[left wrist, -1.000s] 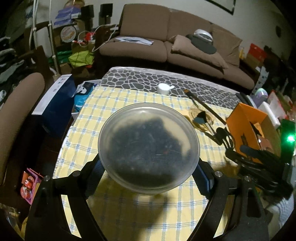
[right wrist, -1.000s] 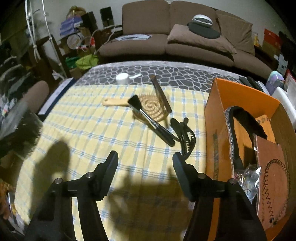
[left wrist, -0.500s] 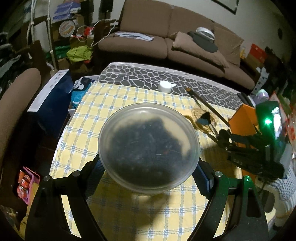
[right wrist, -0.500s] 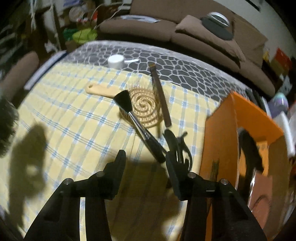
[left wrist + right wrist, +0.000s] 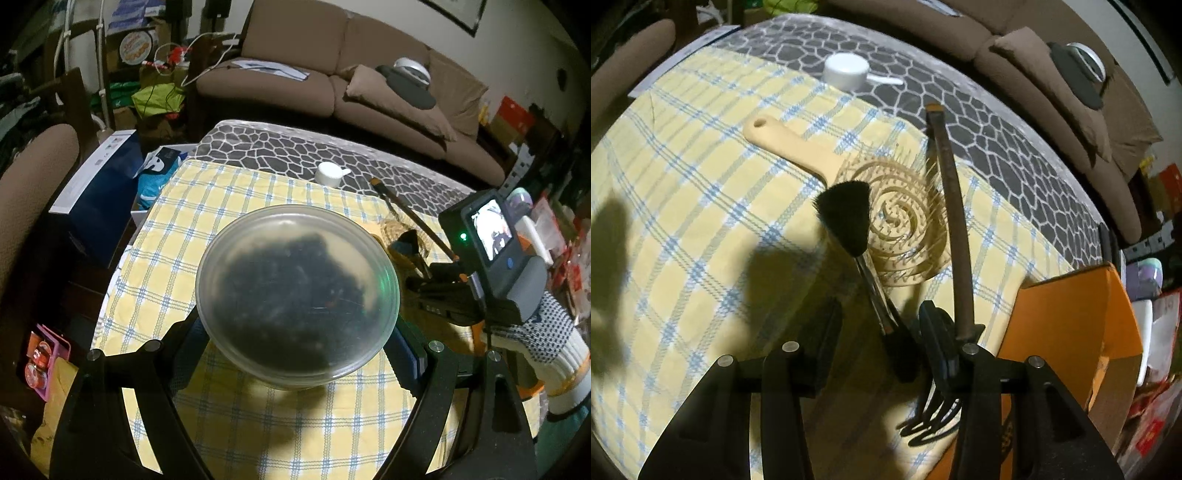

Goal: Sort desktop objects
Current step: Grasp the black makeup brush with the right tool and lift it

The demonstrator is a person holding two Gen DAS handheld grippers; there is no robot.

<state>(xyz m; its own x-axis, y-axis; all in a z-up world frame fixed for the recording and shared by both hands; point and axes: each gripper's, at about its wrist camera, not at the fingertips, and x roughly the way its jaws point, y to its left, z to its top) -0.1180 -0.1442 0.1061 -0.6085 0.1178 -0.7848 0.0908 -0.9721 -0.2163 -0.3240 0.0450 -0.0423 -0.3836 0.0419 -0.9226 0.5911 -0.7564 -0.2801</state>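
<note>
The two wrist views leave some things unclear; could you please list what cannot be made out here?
- Left wrist view: the dark contents of the clear round container held by the left gripper blur behind its cloudy wall.
- Right wrist view: the makeup brush handle end lies between the right gripper fingers; contact unclear.
- Right wrist view: the orange box interior is hidden by its wall.

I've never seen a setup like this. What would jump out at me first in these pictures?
Probably the round clear lidded container of dark contents, clamped in the left gripper above the yellow checked tablecloth. Next, the right gripper, open, its fingers straddling the handle of a black makeup brush that lies across a wooden spiral hairbrush, beside an orange box.
</note>
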